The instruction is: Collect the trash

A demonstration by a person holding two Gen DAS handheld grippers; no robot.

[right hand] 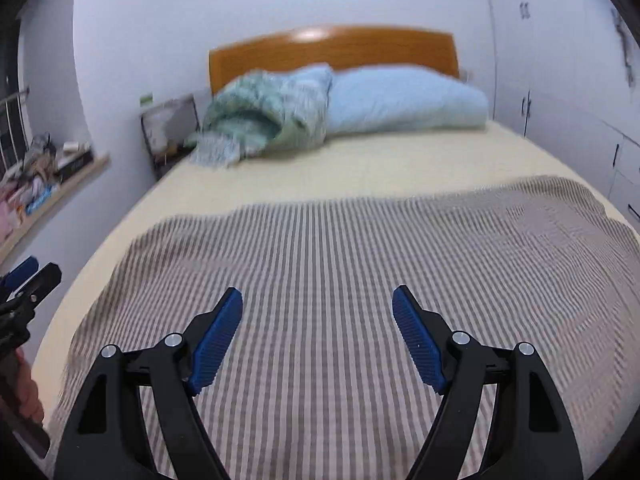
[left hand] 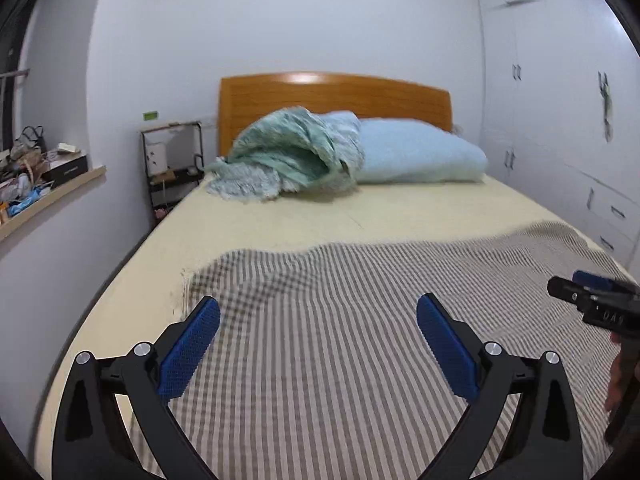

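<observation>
A striped blanket [right hand: 360,248] covers the bed's [left hand: 280,220] foot (pale-blue pillow [left hand: 416,156] by the headboard [left hand: 336,96])

White walls, a wooden headboard [left hand: 334,98] bed, white wardrobes [left hand: 560,120] beside it.

This is a home bedroom: a bed [left hand: 304,220] with a wooden headboard [left hand: 334,98], a pale blue pillow [left hand: 416,156] and a striped blanket [left hand: 360,320] fills it. White built-in wardrobes [left hand: 560,128] line one wall. A cluttered ledge [left hand: 52,192], perhaps a windowsill, runs along the other.
</observation>
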